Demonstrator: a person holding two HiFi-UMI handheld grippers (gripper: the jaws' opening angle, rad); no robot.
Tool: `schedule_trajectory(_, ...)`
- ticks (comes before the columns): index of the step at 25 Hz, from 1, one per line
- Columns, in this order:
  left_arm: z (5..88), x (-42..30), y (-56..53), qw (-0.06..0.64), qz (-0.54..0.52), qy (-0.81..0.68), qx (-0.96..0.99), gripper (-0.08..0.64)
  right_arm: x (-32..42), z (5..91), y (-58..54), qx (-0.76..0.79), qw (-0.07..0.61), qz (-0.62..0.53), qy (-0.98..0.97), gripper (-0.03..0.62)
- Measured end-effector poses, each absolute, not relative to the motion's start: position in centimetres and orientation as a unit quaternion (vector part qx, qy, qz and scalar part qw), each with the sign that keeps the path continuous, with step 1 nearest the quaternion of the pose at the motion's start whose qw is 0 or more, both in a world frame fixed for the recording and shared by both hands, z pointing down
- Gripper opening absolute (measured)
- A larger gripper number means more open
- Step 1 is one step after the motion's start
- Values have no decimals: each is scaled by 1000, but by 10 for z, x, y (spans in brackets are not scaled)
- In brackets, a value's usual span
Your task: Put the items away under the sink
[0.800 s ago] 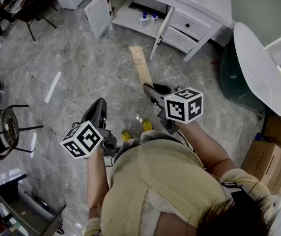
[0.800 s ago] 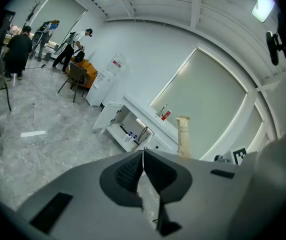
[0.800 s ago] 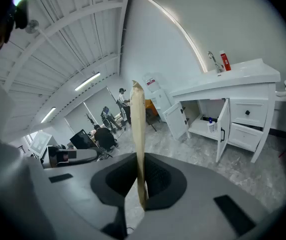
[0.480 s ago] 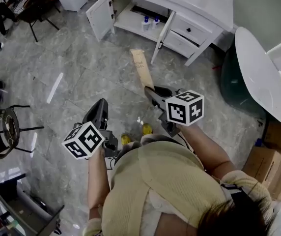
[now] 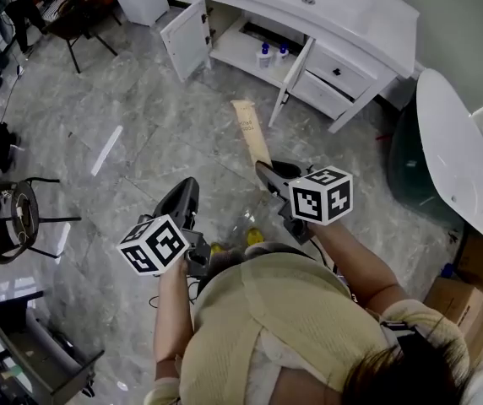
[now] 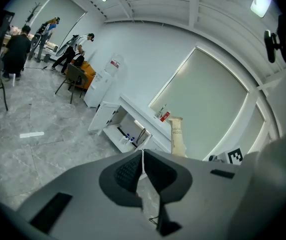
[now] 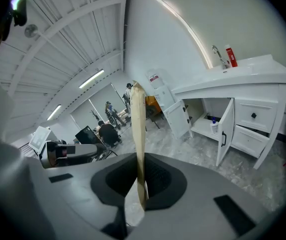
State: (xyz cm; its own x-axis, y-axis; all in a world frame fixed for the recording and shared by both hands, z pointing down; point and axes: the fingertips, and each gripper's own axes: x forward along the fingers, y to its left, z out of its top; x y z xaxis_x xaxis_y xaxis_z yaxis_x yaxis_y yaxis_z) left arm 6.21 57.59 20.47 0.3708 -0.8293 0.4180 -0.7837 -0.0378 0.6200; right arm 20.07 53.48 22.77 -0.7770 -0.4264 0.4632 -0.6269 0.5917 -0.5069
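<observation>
We stand on the grey marble floor, well back from the white sink cabinet, with a gripper in each hand. Our right gripper is clamped on the lower end of a long, flat brown paper packet. In the right gripper view, the jaws of that gripper press on both faces of the packet, which rises straight up between them. From the head view the packet points out over the floor towards the cabinet, and its far end is clear of it. Our left gripper is held lower and to the left. Its own view shows that gripper with the jaws brought together, only a thin slit between the pads, and nothing held in them. The same view catches the packet standing up beside it. Both cabinet doors are swung open, the left door and the right door. On the shelf inside stand two small bottles with blue caps, one just beside the other. A red bottle stands on the counter near the tap. To the right of the doors are two closed drawers. A round white desk is off to our right and a black chair off to our left.
</observation>
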Motion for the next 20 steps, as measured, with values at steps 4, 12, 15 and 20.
schedule_trajectory(4,206,71,570,402,-14,-547,734,43,200,231,525,294,148,342,-880,46)
schedule_trajectory(12,206,58,549,396,-15,-547,737,43,184,237,504,288,155,346,-879,46)
schedule_trajectory(15,207,52,535,391,-8,-541,745,43,176,239,492,288,158,345,-879,46)
schedule_trajectory(20,206,35,502,366,5,-545,755,38,162,240,464,299,161,344,-875,46)
